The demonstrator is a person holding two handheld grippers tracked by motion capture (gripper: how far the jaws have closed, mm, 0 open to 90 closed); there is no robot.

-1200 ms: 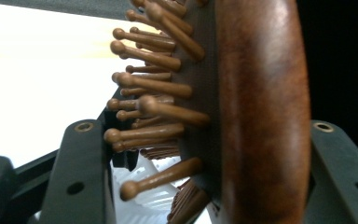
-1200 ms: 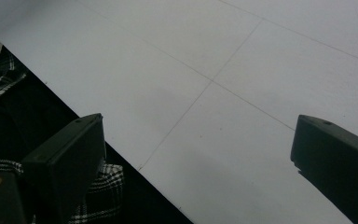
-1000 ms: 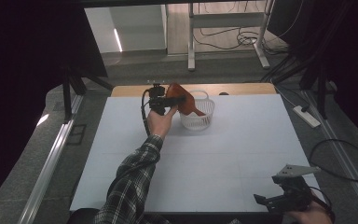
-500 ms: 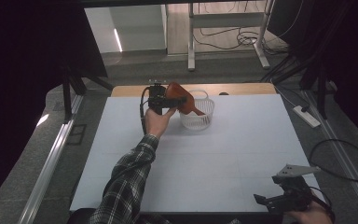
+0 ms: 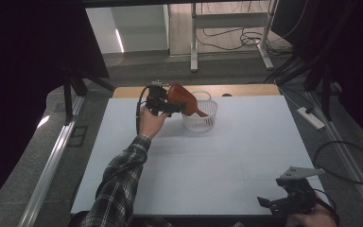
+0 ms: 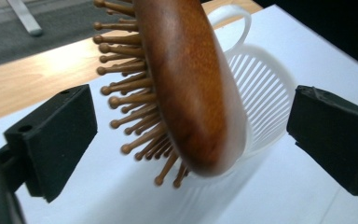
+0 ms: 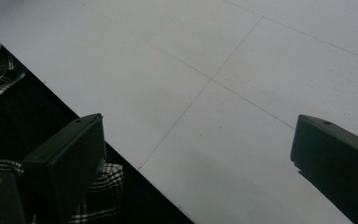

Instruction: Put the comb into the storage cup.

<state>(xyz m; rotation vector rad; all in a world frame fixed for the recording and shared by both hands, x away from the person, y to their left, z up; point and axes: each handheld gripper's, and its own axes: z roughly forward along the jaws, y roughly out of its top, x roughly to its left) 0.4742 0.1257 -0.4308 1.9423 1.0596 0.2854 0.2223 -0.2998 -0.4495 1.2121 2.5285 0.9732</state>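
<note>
One hairbrush [image 6: 186, 84] is the thing in hand: brown wood, oval back, bristles w/ round tips. In my left gripper view it hangs tilted between my left jaws, bristles facing the left pad, smooth back toward the right pad. Neither pad touches it; there's a gap on both sides. Those jaws have just been opening and now stand wide apart, brush loose between them. Behind the brush in that view sits a white basket [image 6: 265, 93] w/ slatted walls and a loop handle, on the white table [image 6: 284, 196].

High view gives what the close one can't: brush [image 5: 182, 97] sits over the basket's [image 5: 201, 120] left rim, handle end slanting down inside, head sticking up and out toward my left gripper [image 5: 163, 101]. Basket stands at the table's [image 5: 217, 165] far side, near the middle. My left hand [image 5: 149, 120] and checked sleeve [image 5: 118, 184] reach up to it.

Right gripper [image 5: 288, 201] is well apart, at the near right corner of the table, low. Right gripper view shows its jaws wide open w/ nothing between them, just bare table [image 7: 242, 60] w/ thin seam lines, plus a bit of checked cloth [image 7: 98, 186] at the table edge.
</note>
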